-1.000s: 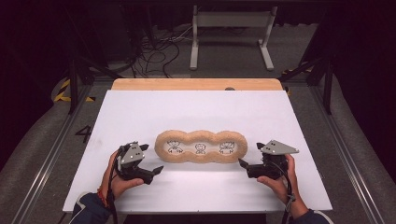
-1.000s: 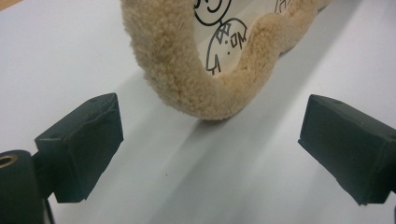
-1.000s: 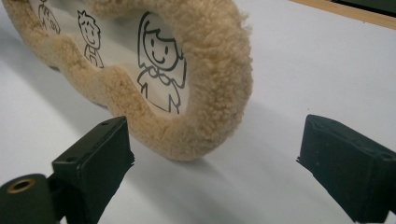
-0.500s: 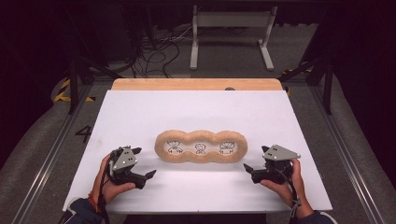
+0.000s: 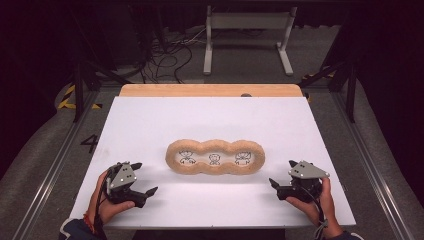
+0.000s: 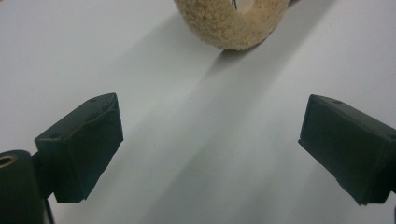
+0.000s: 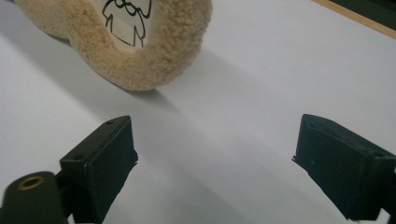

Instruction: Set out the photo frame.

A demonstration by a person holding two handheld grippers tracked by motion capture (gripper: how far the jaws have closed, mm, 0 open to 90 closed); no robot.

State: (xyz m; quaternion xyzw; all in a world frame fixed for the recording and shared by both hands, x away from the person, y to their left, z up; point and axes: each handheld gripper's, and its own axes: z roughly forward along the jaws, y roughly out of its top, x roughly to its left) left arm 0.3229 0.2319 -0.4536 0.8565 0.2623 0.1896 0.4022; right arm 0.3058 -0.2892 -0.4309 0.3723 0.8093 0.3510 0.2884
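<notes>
A tan, fuzzy three-ring frame (image 5: 215, 158) lies flat in the middle of the white board (image 5: 210, 120), with a small black line drawing inside each ring. My left gripper (image 5: 145, 178) is near the front left, a short way from the frame's left end, and it is open and empty. In the left gripper view, the gripper (image 6: 210, 140) has the frame's end (image 6: 233, 23) ahead of its spread jaws. My right gripper (image 5: 281, 174) is open and empty off the frame's right end. In the right gripper view, the gripper (image 7: 215, 154) faces the frame's fuzzy ring (image 7: 154, 60) and one drawing.
A wooden strip (image 5: 210, 90) runs along the board's far edge. Beyond it on the dark floor are a metal stand (image 5: 247, 35) and loose cables (image 5: 165, 55). Metal rails (image 5: 55, 165) flank the board on both sides.
Both hands have drawn back toward the near edge and slightly outward, away from the frame. Both grippers stay open, and the frame has not moved.
</notes>
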